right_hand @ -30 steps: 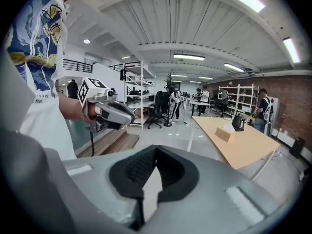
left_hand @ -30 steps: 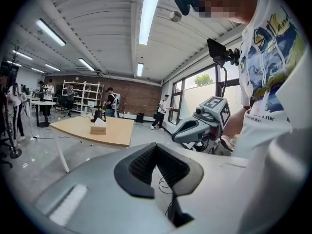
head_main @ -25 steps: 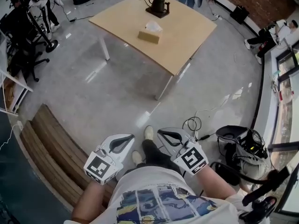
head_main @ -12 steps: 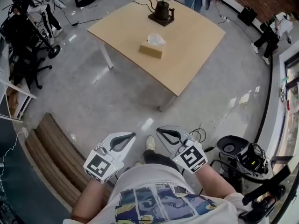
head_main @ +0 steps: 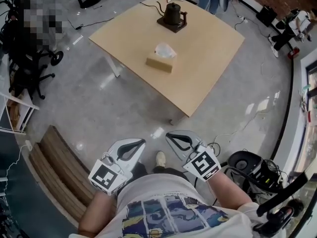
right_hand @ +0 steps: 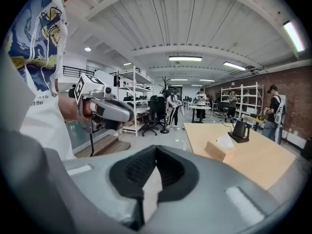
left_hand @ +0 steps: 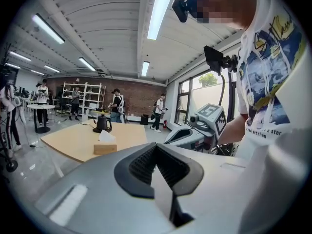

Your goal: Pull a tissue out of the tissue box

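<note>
Both my white tongs, left gripper [head_main: 139, 143] and right gripper [head_main: 170, 136], sit pinched together and empty at six o'clock, well apart from the tan cardboard tissue box [head_main: 159, 64], white tissue [head_main: 165, 49] poking up, at twelve o'clock on the pale wooden table [head_main: 210, 53].

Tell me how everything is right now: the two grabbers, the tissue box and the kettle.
left gripper: jaws shut, nothing between them.
right gripper: jaws shut, nothing between them.
tissue box: lying on the table, untouched.
tissue: sticking up from the box, not yet pulled out.
kettle: upright on the table.
</note>
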The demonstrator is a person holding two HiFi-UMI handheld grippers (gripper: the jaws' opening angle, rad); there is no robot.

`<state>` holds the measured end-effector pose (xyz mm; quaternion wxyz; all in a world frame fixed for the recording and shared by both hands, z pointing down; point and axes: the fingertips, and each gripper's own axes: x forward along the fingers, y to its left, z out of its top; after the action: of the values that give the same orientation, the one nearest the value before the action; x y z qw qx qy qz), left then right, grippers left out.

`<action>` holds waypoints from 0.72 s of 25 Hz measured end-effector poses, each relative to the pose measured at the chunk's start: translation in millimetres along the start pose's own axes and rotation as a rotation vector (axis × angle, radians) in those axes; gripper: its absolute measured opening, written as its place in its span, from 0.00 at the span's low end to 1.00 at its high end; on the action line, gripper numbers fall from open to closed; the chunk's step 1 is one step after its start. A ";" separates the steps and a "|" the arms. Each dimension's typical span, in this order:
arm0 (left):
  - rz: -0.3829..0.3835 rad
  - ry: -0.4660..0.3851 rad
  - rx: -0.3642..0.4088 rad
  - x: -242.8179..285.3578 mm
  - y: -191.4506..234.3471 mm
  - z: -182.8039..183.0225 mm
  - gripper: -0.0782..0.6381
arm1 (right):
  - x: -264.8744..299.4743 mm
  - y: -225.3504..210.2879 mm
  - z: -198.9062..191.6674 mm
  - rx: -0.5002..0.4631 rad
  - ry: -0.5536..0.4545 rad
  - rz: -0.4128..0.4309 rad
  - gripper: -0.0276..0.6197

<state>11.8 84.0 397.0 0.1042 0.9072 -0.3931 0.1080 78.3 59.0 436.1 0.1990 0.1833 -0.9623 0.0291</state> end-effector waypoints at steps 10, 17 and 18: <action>-0.118 -0.042 0.006 20.1 73.8 11.6 0.11 | 56.8 -36.7 18.5 0.037 0.039 -0.095 0.05; -0.204 -0.023 0.067 23.4 148.2 22.8 0.11 | 111.2 -64.6 47.4 0.057 0.031 -0.176 0.05; -0.217 -0.025 0.069 23.9 157.4 25.1 0.11 | 119.4 -67.1 51.2 0.068 0.031 -0.186 0.05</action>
<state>-85.2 -44.7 396.0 0.0789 0.9488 -0.2896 0.0984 -18.3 -50.8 434.8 0.2094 0.2779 -0.9364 0.0459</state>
